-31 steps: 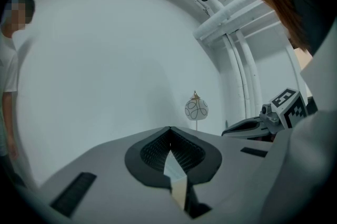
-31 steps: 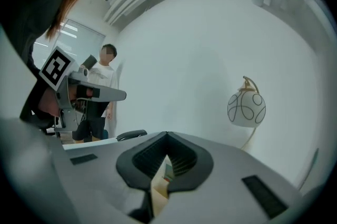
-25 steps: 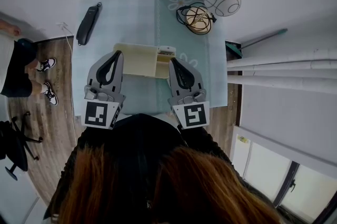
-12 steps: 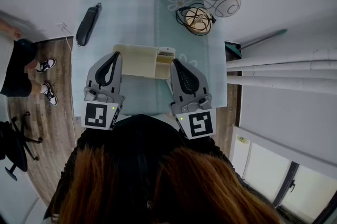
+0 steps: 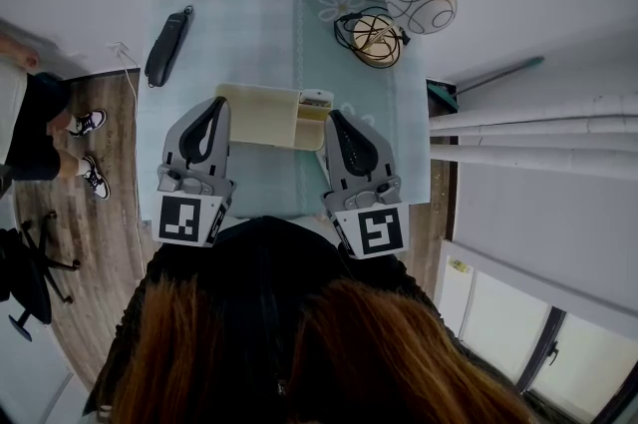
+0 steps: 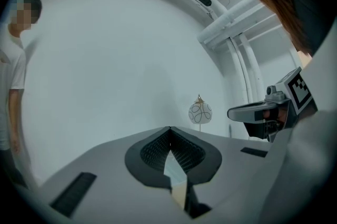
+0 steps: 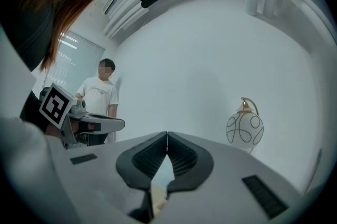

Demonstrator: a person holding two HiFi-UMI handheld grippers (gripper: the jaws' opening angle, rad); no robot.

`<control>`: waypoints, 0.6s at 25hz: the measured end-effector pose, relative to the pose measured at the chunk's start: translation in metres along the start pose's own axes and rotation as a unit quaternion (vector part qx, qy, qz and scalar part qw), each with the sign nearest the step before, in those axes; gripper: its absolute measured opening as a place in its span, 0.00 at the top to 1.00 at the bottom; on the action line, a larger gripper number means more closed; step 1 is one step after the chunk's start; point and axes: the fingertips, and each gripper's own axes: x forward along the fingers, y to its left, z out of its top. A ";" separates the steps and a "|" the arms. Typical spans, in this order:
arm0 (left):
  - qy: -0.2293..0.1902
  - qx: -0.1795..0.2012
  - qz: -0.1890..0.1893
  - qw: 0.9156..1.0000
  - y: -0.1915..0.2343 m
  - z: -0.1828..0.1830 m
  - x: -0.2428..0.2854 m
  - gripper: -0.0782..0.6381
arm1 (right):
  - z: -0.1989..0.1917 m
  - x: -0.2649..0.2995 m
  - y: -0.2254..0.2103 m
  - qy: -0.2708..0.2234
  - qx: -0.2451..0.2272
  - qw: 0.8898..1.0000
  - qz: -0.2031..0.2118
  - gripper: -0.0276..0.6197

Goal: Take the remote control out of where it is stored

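Both sets of jaws are seen closed and empty, with the left gripper [image 5: 216, 105] and right gripper [image 5: 335, 117] held level at either end of the cream storage box [image 5: 257, 113] on the tabletop [image 5: 249, 28]. The remote control [image 5: 315, 98] appears lodged upright at the box's right end. If it is pulled askew, the light box could be dragged or tipped.

**Remote control in its cream box**

The remote control [image 5: 315, 97] is pale, whitish-grey. Only one end shows, at the far right corner of a cream storage box [image 5: 257, 113], in the open compartment there. The box is a long, low rectangle lying crosswise near the middle of the pale green table [image 5: 249, 33]. Its larger left part shows plain cream. Whether the remote stands upright or leans cannot be made out.
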 end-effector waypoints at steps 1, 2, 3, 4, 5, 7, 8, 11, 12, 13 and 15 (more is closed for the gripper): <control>-0.001 0.001 0.001 1.000 0.000 0.001 0.000 0.88 | -0.002 0.000 0.000 0.005 0.000 1.000 -0.001 0.93; -0.001 0.002 0.002 1.000 0.001 0.001 0.000 0.88 | -0.004 -0.001 0.000 0.012 0.000 1.000 -0.002 0.93; -0.001 0.003 0.004 1.000 0.001 0.001 -0.001 0.88 | -0.008 -0.002 -0.001 0.019 0.001 1.000 -0.003 0.93; -0.001 0.004 0.004 1.000 0.002 0.001 -0.001 0.88 | -0.010 -0.002 -0.001 0.024 0.001 1.000 -0.005 0.93; -0.001 0.004 0.004 1.000 0.002 0.001 -0.001 0.88 | -0.012 -0.001 -0.002 0.021 0.002 1.000 -0.005 0.93; 0.000 0.005 0.004 1.000 0.001 0.001 0.000 0.88 | -0.014 0.001 -0.003 0.019 0.004 1.000 -0.009 0.93; 0.000 0.006 0.004 1.000 0.001 0.001 0.000 0.88 | -0.017 0.003 -0.005 0.022 0.004 1.000 -0.014 0.93; -0.001 0.008 0.007 1.000 0.002 0.002 0.001 0.88 | -0.030 0.010 -0.011 0.035 0.009 0.999 -0.031 0.93; -0.001 0.009 0.007 1.000 0.002 0.002 0.000 0.88 | -0.035 0.012 -0.011 0.040 0.012 0.999 -0.032 0.93; 0.000 0.010 0.007 1.000 0.002 0.002 0.000 0.88 | -0.041 0.015 -0.012 0.045 0.013 0.998 -0.032 0.93; 0.000 0.011 0.007 1.000 0.003 0.001 0.000 0.88 | -0.051 0.019 -0.011 0.056 0.012 0.998 -0.034 0.93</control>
